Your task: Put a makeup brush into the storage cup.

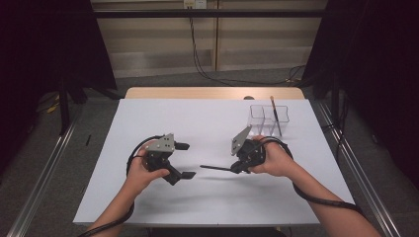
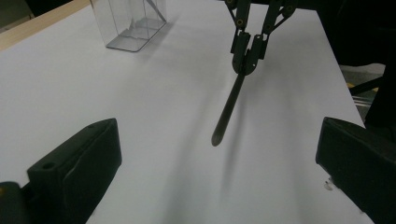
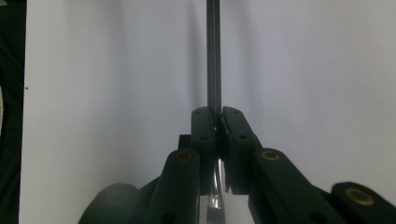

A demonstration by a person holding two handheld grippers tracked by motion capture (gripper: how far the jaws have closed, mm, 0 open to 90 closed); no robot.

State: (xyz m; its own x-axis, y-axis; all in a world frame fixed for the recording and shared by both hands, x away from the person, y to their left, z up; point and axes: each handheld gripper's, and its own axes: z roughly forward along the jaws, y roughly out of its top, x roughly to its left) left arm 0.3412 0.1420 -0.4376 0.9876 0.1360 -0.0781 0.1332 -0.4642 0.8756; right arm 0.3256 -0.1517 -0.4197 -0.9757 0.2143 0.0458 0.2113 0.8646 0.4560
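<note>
Holding a thin dark brush [image 1: 216,168] level above the mid tabletop [image 1: 148,113], right gripper [image 1: 236,169] clamped on one end. Left gripper [image 1: 184,160] wide, empty, just left of it. Risk: long stick pivots or slips in that end grip during handover.

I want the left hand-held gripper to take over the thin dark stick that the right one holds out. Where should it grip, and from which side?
Probably the free half of the thin dark stick, short of its tip. It juts level from the shut right hand-held gripper toward the open left hand-held gripper, clear above the table. Come in from the tip end, jaws either side of the shaft.
</note>
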